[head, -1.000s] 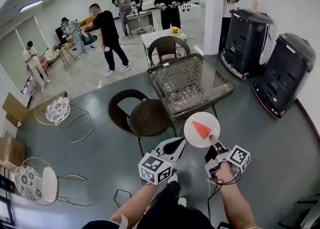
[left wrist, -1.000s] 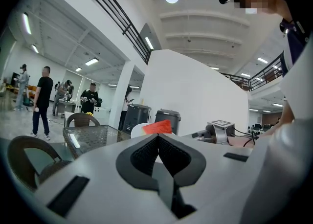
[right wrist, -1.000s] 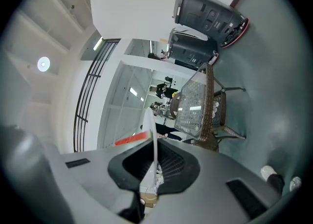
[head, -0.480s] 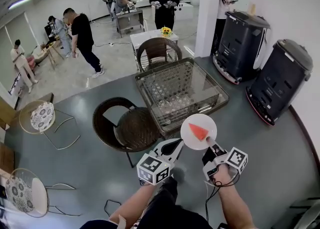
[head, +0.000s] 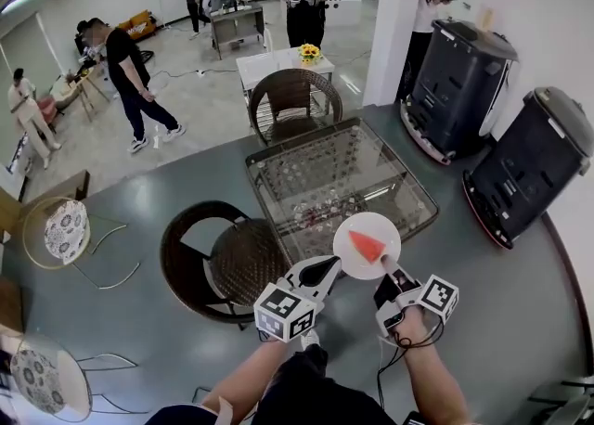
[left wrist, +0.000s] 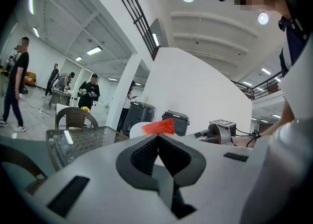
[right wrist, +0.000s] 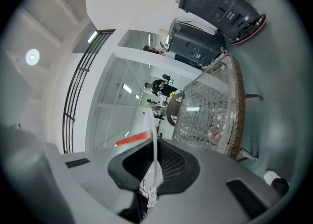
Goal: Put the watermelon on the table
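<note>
Red flesh with a thin green rind marks the watermelon (head: 368, 246), a wedge lying on a round white plate (head: 350, 261). The right gripper (head: 390, 270) pinches that plate by its near rim, at the plate's 5 o'clock in the head view. In the right gripper view the plate stands edge-on between the pads, which press on it from both sides, and the wedge sticks out to the plate's left.

The left gripper (head: 330, 265) is at 8 o'clock of the plate, just beside its rim. Its claw is pressed together with nothing in it; in the left gripper view the pads (left wrist: 146, 152) meet at their tips, with the wedge and plate showing just past them.

At 12 o'clock of the plate stands a square glass-topped wicker table (head: 320, 168). In the head view the plate's far rim overlaps the table's near edge; whether the plate touches the glass cannot be told. A dark wicker chair (head: 223, 261) sits at 9 o'clock of the plate, by the table's near left corner. A second wicker chair (head: 292, 98) is at the table's 12 o'clock. Two black machines (head: 459, 80) stand against the wall at 2 o'clock of the table. Several people (head: 130, 75) stand in the room beyond, at 10 to 12 o'clock.
</note>
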{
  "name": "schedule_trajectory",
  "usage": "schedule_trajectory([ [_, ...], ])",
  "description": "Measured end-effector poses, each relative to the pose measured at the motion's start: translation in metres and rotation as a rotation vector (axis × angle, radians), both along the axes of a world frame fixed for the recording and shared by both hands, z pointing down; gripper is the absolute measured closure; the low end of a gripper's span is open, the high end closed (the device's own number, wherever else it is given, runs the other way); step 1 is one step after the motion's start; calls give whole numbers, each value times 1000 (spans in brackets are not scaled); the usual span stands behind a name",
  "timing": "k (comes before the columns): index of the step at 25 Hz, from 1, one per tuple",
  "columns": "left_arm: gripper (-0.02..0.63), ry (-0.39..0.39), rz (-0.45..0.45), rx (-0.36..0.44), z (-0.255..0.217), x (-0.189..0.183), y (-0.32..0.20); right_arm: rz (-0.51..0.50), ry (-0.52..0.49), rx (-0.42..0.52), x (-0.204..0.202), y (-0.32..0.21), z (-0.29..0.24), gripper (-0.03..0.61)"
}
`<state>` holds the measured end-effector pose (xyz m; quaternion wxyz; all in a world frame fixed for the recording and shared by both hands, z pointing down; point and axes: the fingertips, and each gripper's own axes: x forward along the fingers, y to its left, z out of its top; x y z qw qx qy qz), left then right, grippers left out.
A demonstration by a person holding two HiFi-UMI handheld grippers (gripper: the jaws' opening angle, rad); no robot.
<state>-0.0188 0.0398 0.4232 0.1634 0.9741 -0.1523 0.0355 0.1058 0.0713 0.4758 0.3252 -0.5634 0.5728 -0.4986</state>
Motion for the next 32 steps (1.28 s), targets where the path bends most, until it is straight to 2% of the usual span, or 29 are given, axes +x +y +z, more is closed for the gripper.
schedule_trajectory([
  [6,609,6,-1,8,-1,15,-62,-2,15,28,19,-69,-10,565],
  [15,609,14,-31,27,-10,27,-105,-29,19,58,35,-119,-19,565],
  [21,609,-5,-98,11,-5,33,-123,-79,8,40,45,-146,-10,565],
  [32,609,-46,-267,1,3,66,-165,-230,14,25,83,-214,-4,565],
])
